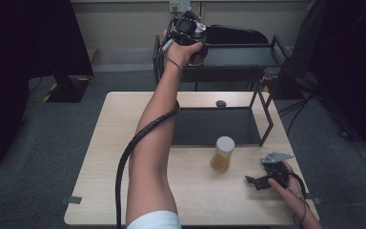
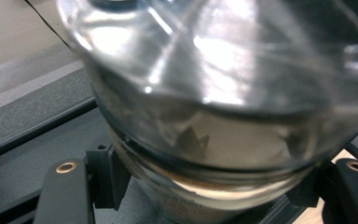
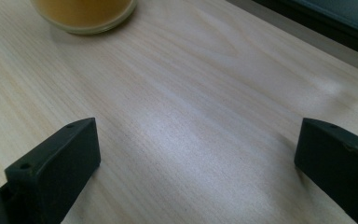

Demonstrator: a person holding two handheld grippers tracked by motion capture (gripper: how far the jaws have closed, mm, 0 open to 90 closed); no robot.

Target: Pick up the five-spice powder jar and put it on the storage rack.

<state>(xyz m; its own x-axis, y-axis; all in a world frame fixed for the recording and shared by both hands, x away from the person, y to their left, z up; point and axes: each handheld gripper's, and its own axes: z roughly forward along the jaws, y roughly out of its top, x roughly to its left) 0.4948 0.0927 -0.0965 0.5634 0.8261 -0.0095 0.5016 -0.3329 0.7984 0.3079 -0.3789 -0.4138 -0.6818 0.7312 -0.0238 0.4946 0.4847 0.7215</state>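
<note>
My left gripper (image 1: 187,29) is raised at the far side, level with the top shelf (image 1: 238,56) of a black metal rack. It is shut on a glass jar (image 1: 199,42) with a clear lid. In the left gripper view the jar (image 2: 214,93) sits tilted between both jaws of my left gripper (image 2: 214,196), just above the dark shelf (image 2: 23,135). My right gripper (image 1: 255,182) rests low on the wooden table, open, with nothing between its jaws. An orange-filled jar with a white lid (image 1: 223,154) stands just left of it. The right gripper (image 3: 198,158) looks at that jar's base (image 3: 85,14).
The rack's lower shelf (image 1: 209,126) lies on the light wooden table (image 1: 109,157) behind the orange jar, with upright posts (image 1: 267,119) at its right. A small dark object (image 1: 221,103) lies at the table's far edge. A cable (image 1: 124,162) trails along the left forearm.
</note>
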